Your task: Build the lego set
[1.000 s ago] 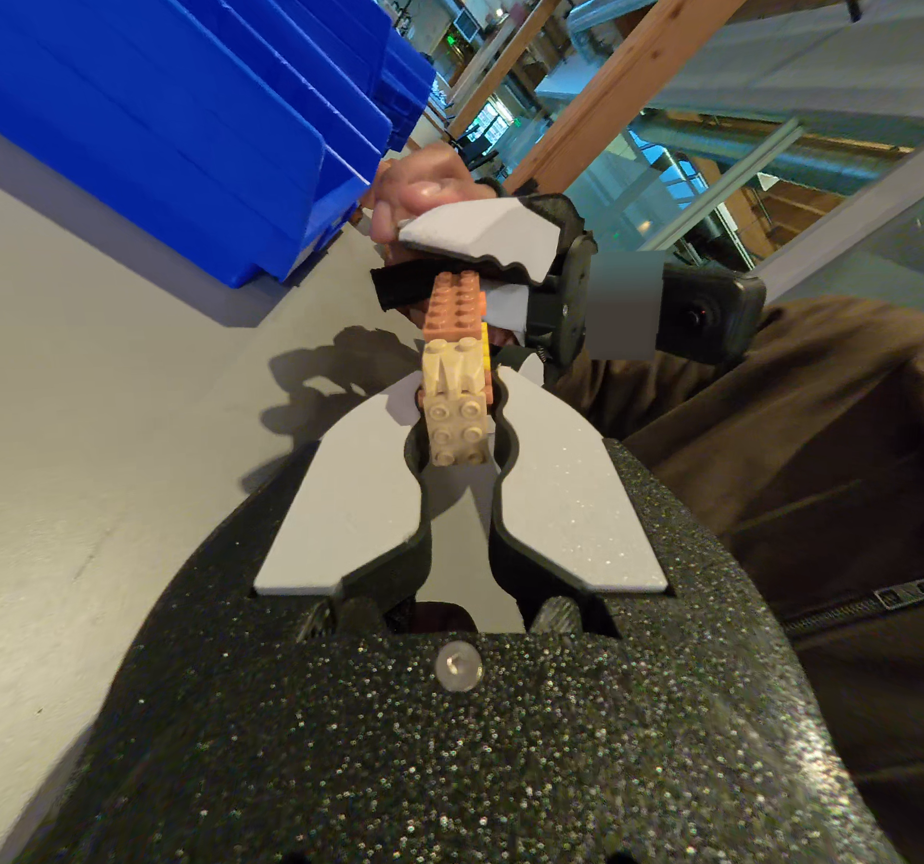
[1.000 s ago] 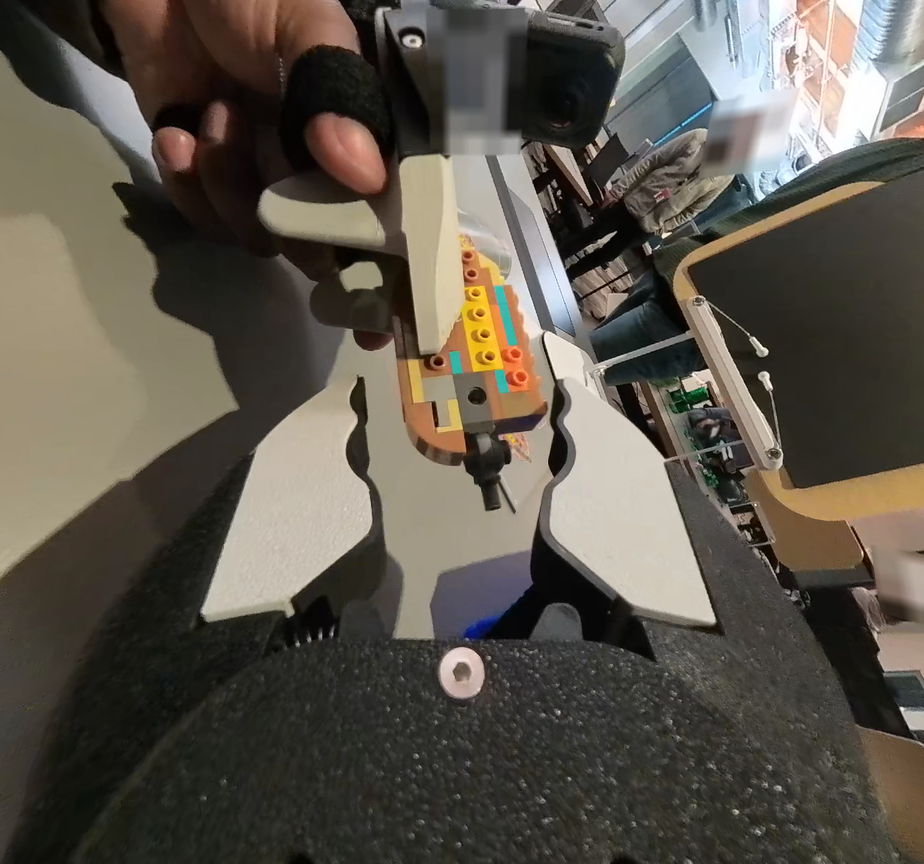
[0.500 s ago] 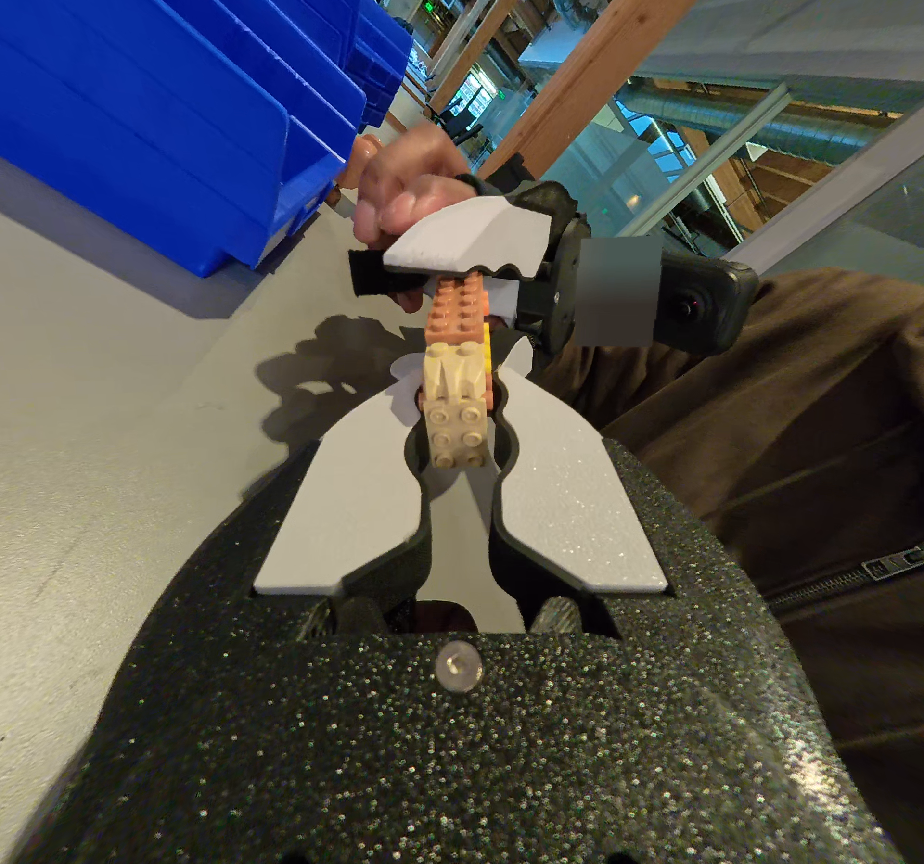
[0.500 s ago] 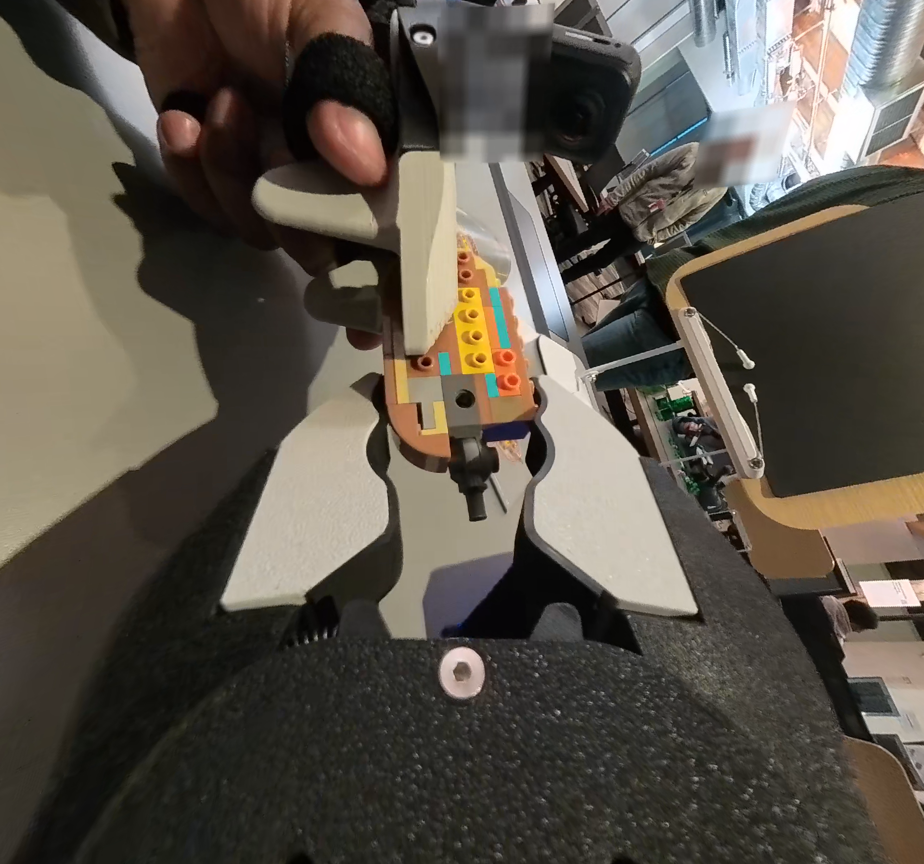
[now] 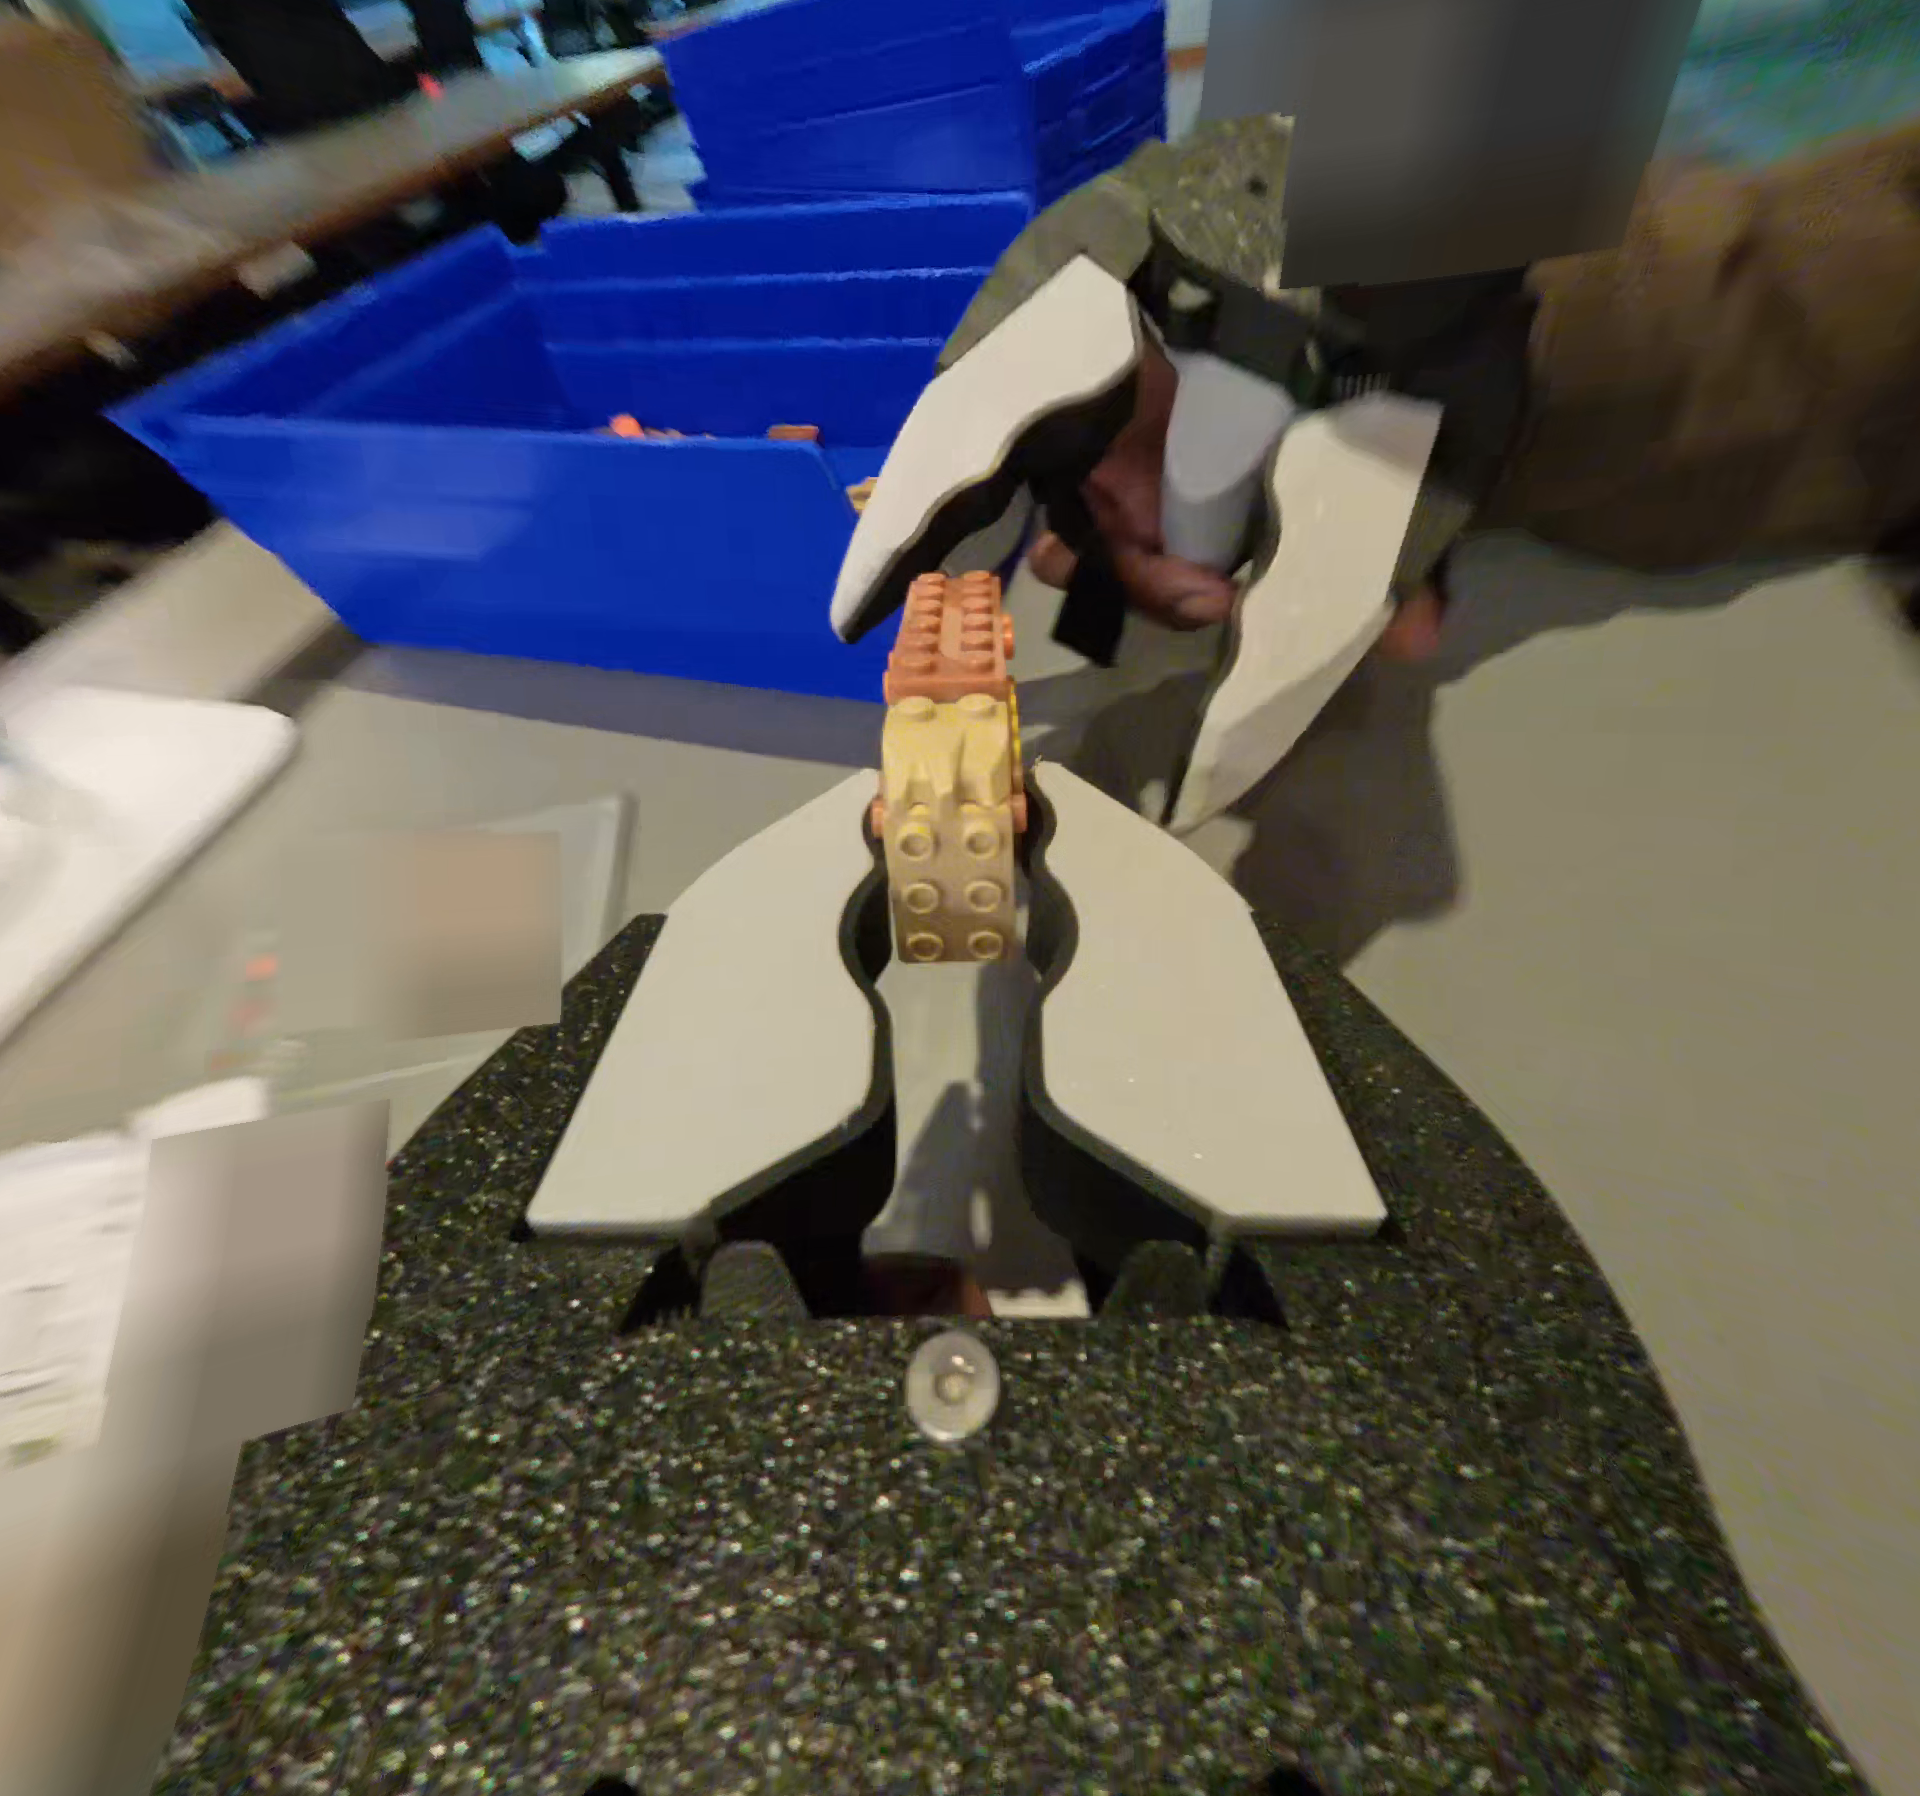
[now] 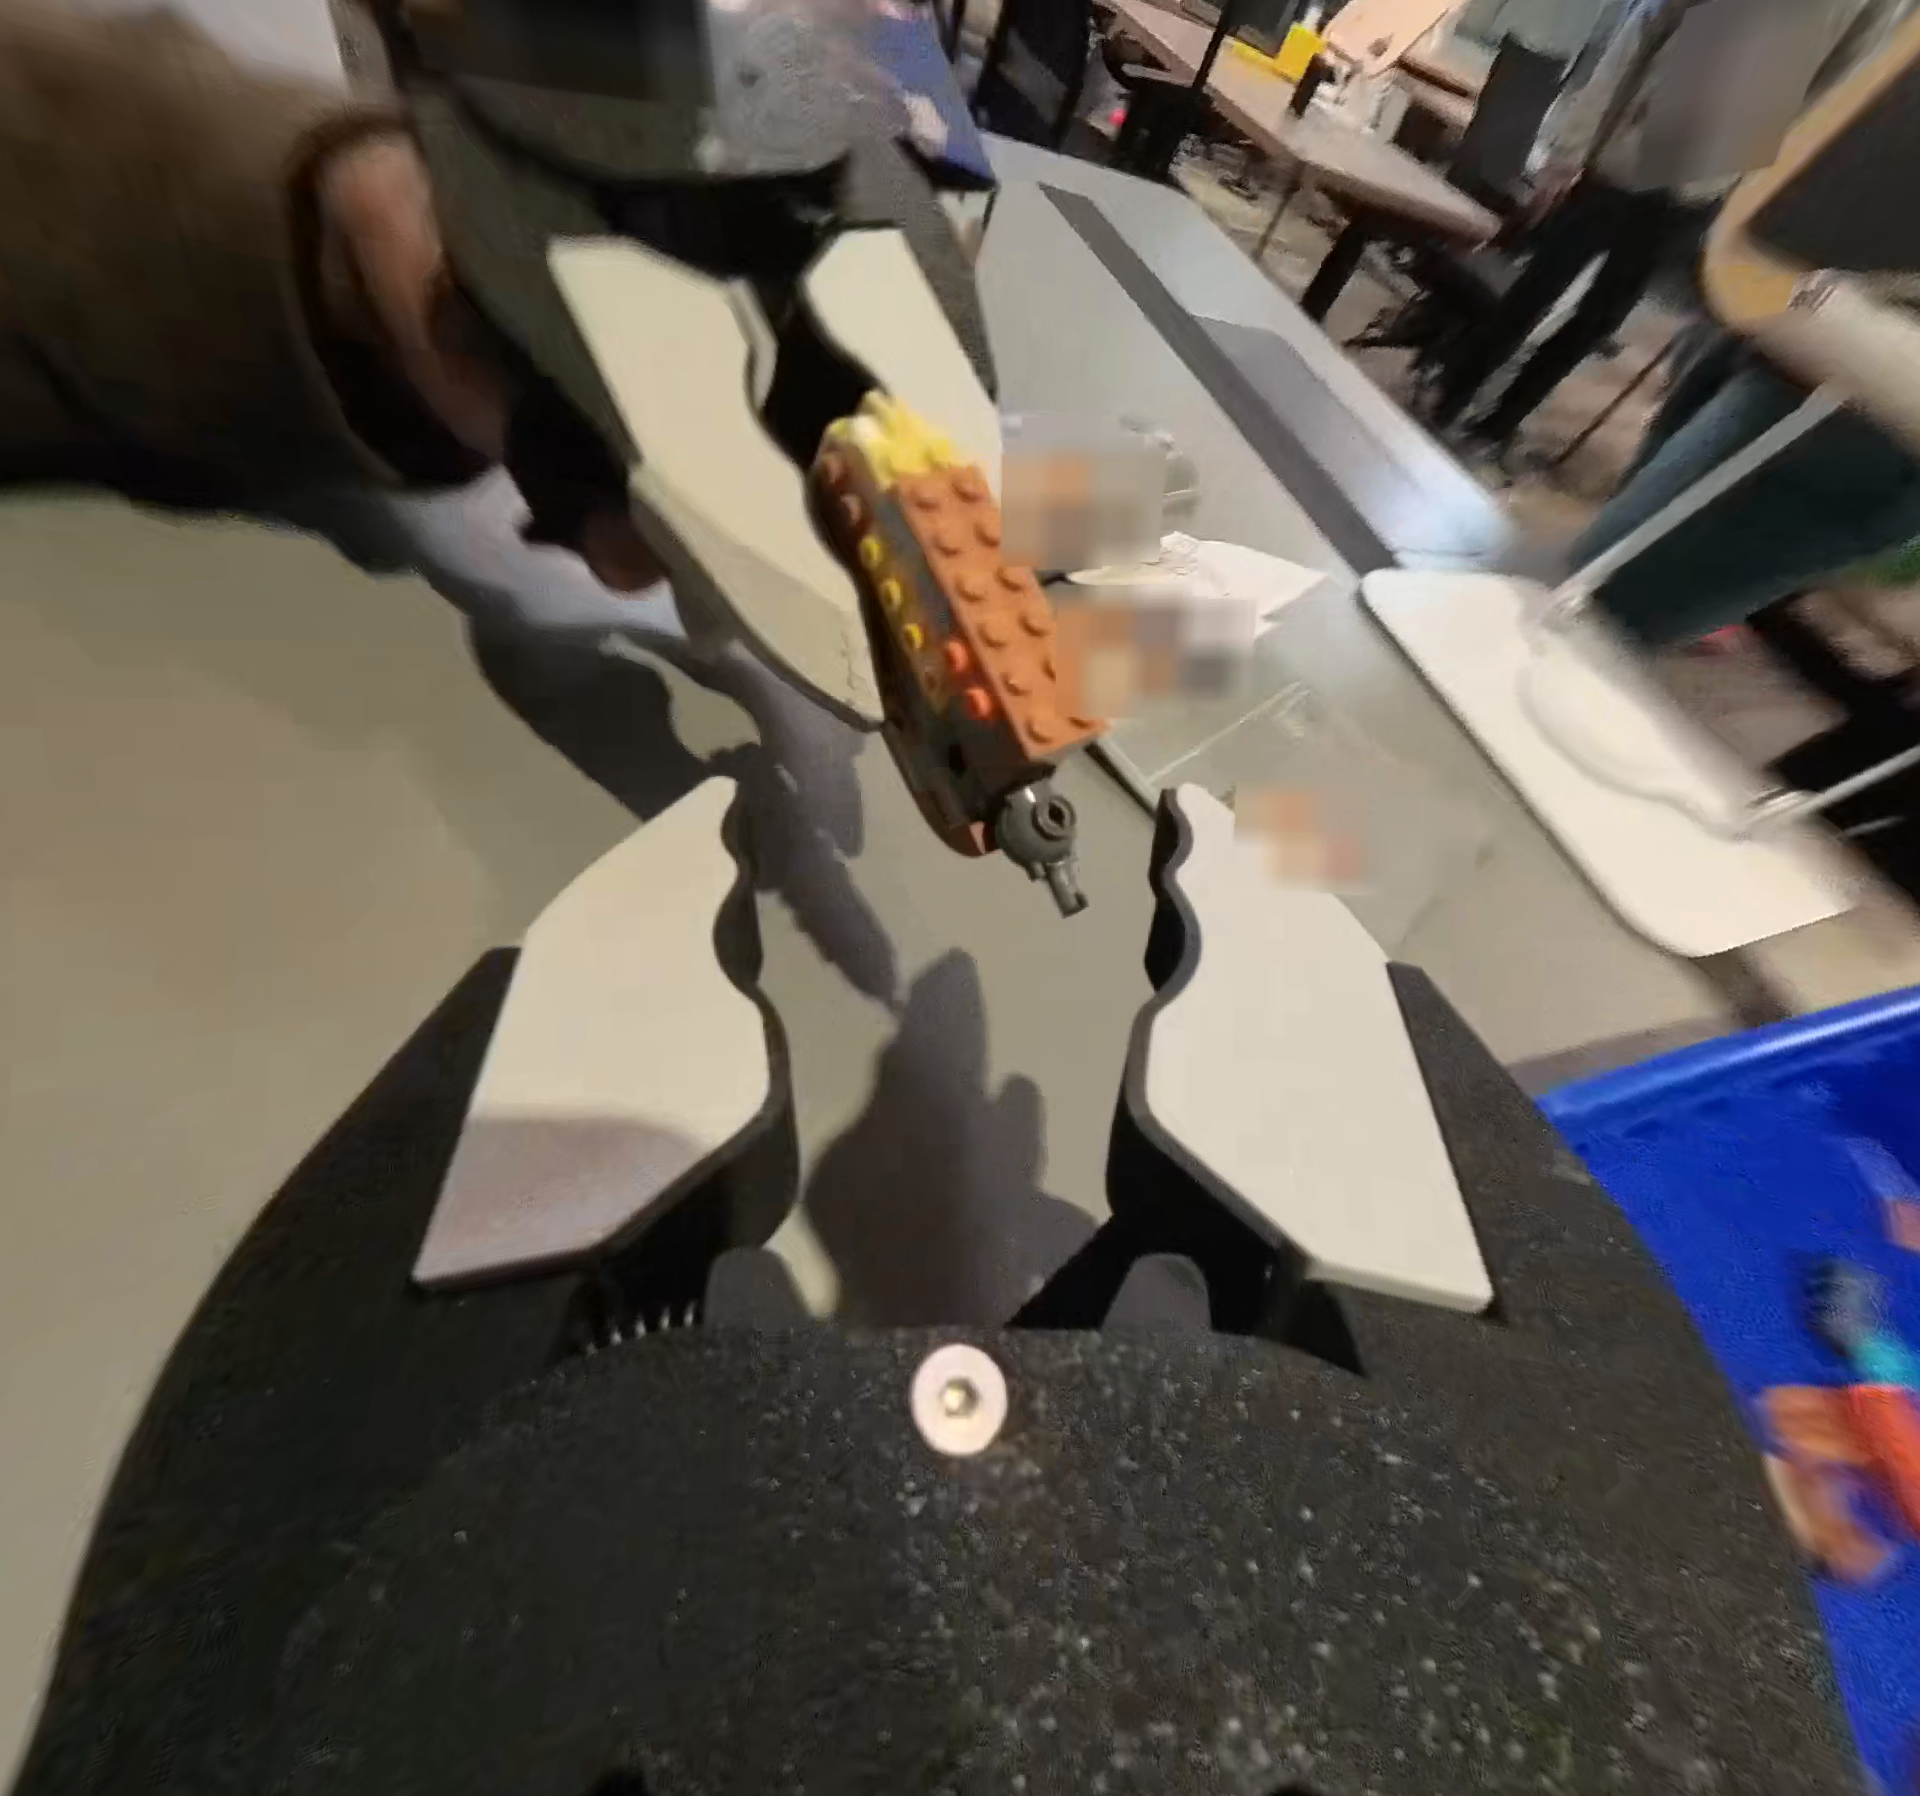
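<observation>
We hold a long, narrow assembly of brown, tan, yellow and orange plastic bricks (image 5: 948, 790) at the centre of the left wrist view, above a plain grey tabletop (image 5: 1662, 915). The left gripper (image 5: 951, 816), with flat grey fingers on a speckled black body, is clenched on the tan studded end of this assembly. The right gripper (image 6: 951, 811) has its jaws spread wide, with nothing between them; in the left wrist view one of its grey fingers sits just above the far brown end of the assembly, and we cannot tell whether it touches.

The long axis of the assembly runs away from the left gripper, roughly in line with its fingers. In the right wrist view it slants from upper centre down toward lower right, and a small dark grey ball-joint connector (image 6: 1044, 827) sticks out of the end nearest the right gripper.

We judge the build to be partly done: several layers of plates and bricks are already joined, and the connector carries nothing yet. Loose orange pieces lie in a blue plastic bin (image 5: 540, 520) at the upper left of the left wrist view, so more parts probably remain. Blurred sheets of paper (image 5: 62, 1258) lie at the lower left.
</observation>
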Action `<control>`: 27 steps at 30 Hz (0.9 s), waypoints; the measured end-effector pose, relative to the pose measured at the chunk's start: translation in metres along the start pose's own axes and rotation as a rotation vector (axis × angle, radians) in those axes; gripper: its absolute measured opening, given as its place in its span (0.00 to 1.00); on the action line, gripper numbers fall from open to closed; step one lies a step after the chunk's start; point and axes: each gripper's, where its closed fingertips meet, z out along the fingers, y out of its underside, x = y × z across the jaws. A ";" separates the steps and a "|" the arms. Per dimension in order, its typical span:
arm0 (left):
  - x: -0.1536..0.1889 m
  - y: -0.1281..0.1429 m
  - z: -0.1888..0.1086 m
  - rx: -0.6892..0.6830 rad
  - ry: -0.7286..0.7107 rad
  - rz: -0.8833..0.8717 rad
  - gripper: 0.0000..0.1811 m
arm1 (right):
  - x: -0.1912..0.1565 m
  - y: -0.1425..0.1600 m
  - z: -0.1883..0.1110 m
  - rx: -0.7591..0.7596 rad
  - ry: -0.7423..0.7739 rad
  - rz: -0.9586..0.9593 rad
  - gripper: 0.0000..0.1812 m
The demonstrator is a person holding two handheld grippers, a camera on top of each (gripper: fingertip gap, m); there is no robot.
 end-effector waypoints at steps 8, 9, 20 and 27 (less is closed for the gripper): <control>-0.006 -0.005 -0.001 -0.016 -0.305 0.655 0.12 | 0.001 -0.026 -0.012 0.205 -0.286 0.672 0.41; -0.005 -0.007 -0.001 -0.021 -0.333 0.720 0.12 | 0.003 -0.028 -0.014 0.227 -0.299 0.710 0.40; -0.008 -0.028 -0.010 0.024 -0.499 0.895 0.12 | 0.007 -0.027 -0.018 0.326 -0.300 0.825 0.46; 0.005 -0.051 -0.013 0.087 -0.650 1.102 0.12 | -0.026 -0.052 -0.011 0.442 -0.420 0.787 0.46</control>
